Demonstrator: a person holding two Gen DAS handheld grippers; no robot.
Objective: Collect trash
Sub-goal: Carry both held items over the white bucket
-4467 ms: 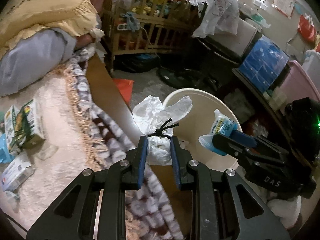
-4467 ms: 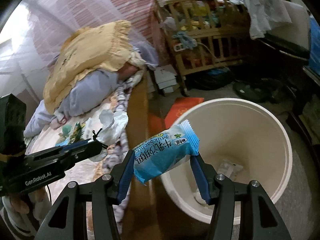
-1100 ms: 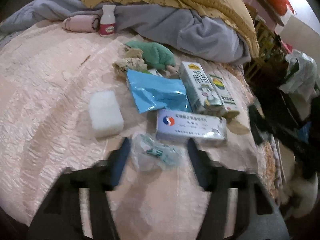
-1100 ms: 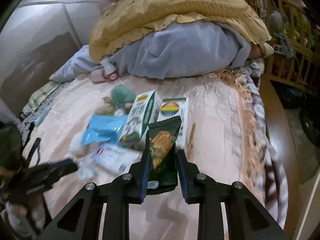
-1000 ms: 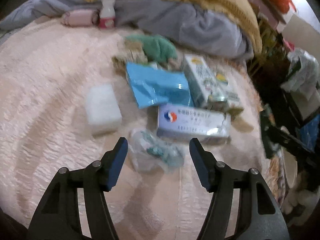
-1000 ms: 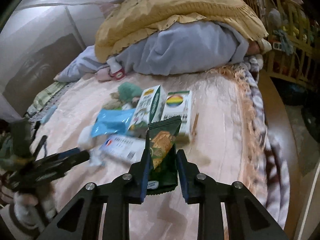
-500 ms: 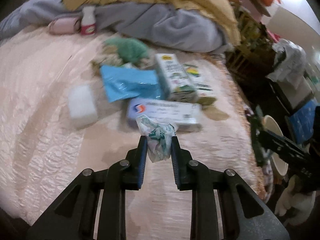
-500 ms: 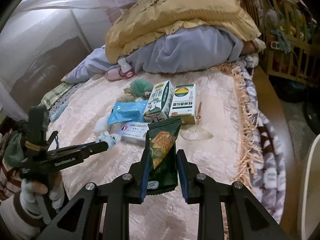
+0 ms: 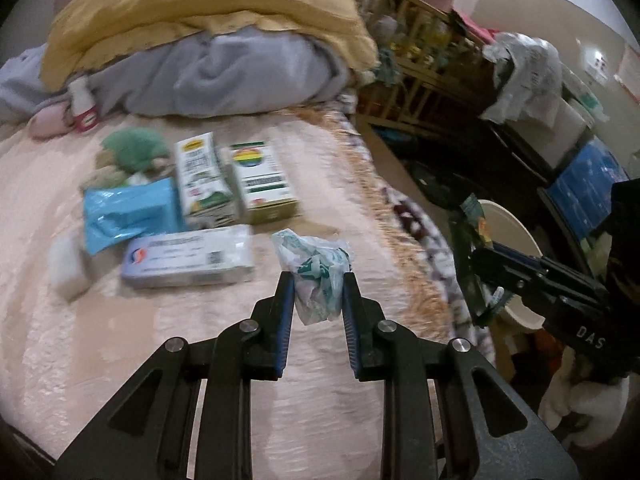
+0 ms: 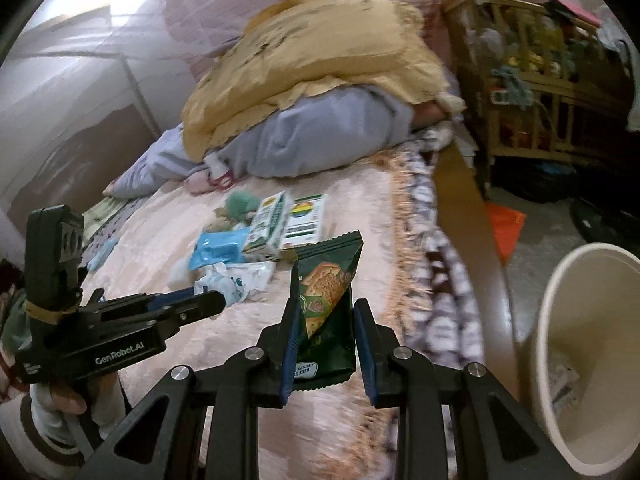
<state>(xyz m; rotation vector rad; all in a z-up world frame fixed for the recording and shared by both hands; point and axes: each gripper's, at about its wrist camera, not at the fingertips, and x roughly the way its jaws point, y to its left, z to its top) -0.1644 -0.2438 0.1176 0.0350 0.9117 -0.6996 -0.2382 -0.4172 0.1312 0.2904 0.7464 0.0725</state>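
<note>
There are two tongs, and each holds one piece of trash. The left tongs squeeze one crumpled plastic bag up above the bed. The right tongs pinch one green cracker wrapper. On the bed lie two upright cartons, one flat white box, one blue packet and one white foam block. One cream trash bin stands on the floor beside the bed.

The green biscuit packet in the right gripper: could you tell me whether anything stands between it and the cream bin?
Nothing visible does. The green biscuit packet, clamped in the right gripper, hangs over the bed's fringed edge; the open-topped cream bin stands on the floor just beyond.
</note>
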